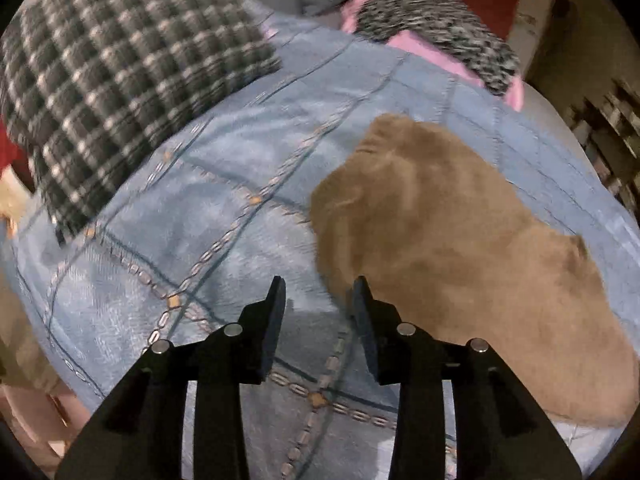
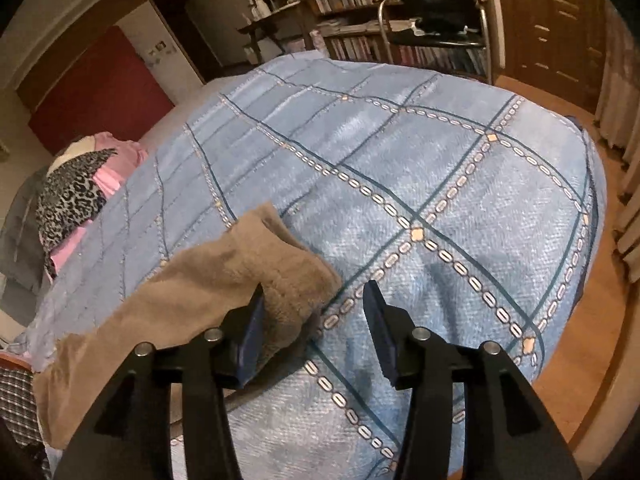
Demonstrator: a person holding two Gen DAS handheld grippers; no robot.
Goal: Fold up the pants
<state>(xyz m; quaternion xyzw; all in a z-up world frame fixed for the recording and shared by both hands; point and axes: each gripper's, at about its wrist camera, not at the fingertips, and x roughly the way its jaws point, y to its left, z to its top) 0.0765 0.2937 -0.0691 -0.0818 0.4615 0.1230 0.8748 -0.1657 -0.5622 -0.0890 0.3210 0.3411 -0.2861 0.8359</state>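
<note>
The tan fleece pants (image 1: 460, 248) lie in a folded heap on the blue patterned bedspread (image 1: 224, 208). My left gripper (image 1: 320, 284) is open and empty, just above the bedspread, with the pants' left edge beside its right finger. In the right wrist view the pants (image 2: 208, 292) lie at the lower left on the bedspread (image 2: 400, 168). My right gripper (image 2: 314, 290) is open and empty; its left finger overlaps the pants' right end, and its right finger is over bare bedspread.
A black-and-white checked garment (image 1: 120, 92) lies at the left of the bed. A leopard-print cloth (image 1: 432, 24) on pink fabric lies at the far side, also in the right wrist view (image 2: 72, 200). Bookshelves and a black chair (image 2: 436, 8) stand beyond the bed. Wooden floor (image 2: 580, 380) is at right.
</note>
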